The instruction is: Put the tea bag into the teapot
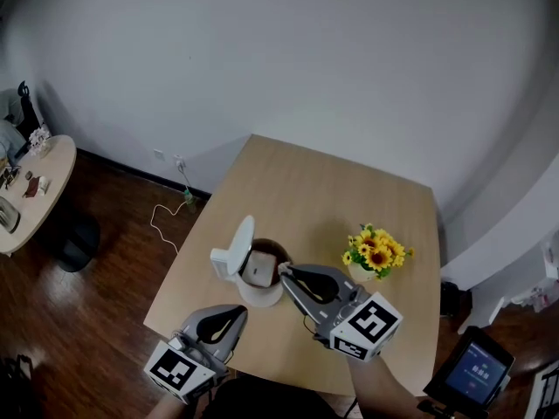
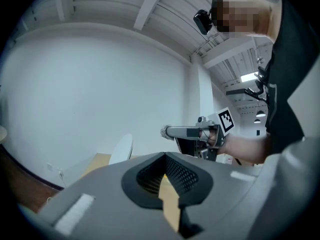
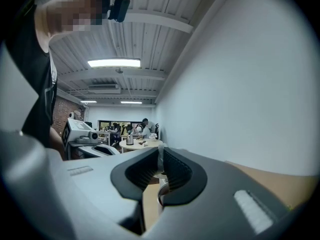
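Teapot (image 1: 260,297), white and squat, stands on the near left part of the light wooden table (image 1: 323,190), with its lid (image 1: 242,241) raised on edge at the pot's left side, so the dark mouth lies open. The tea bag (image 1: 256,271), a pale square, sits in that mouth, mostly inside the rim. The right gripper (image 1: 284,271) reaches in from the near right, its tips at the right edge of the opening and touching the bag. In the right gripper view its jaws stand pressed together on a thin pale strip that rises just above their tips, which appears to be the edge of the tea bag, though that view shows too little of it to be certain. Part of the pot's rim shows below the jaws there. The left gripper (image 1: 239,311) hangs near the table's near edge, just near of the pot and apart from it. In the left gripper view its jaws meet at the tips with nothing between them, and only bare table wood shows in the slot below. A small pot of yellow sunflowers (image 1: 377,253) stands to the right of the teapot, just far of the right gripper. On the floor to the far left, a white cable (image 1: 166,216) trails from a wall socket.
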`<act>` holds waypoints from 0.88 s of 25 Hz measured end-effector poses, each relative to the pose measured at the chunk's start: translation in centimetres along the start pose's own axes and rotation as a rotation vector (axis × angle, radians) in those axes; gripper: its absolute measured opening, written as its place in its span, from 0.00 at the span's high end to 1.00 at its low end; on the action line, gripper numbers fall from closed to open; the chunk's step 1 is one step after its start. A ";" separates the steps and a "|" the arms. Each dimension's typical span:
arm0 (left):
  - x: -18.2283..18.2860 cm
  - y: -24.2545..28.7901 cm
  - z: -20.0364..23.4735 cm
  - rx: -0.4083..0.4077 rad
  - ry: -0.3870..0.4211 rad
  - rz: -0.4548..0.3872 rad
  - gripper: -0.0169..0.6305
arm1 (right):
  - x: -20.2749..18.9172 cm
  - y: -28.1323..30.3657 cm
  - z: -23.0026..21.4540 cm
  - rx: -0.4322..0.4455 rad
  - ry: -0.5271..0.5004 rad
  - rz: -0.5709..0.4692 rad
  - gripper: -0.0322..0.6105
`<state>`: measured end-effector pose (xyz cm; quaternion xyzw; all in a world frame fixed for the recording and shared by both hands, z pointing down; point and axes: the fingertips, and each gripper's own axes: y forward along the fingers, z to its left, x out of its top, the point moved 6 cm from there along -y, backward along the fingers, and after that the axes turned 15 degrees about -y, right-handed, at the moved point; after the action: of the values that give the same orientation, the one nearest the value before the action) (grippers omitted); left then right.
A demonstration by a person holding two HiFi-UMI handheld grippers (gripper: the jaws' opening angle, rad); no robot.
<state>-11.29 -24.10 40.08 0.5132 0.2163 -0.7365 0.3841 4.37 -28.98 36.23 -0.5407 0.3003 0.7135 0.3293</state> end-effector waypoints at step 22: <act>-4.4 2.2 3.4 0.083 -0.021 0.014 0.97 | -9.5 6.7 -1.9 0.097 0.013 0.167 0.90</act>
<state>-10.78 -26.41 45.61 0.5224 0.1780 -0.7473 0.3700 1.96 -35.88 45.51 -0.5015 0.3808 0.7196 0.2926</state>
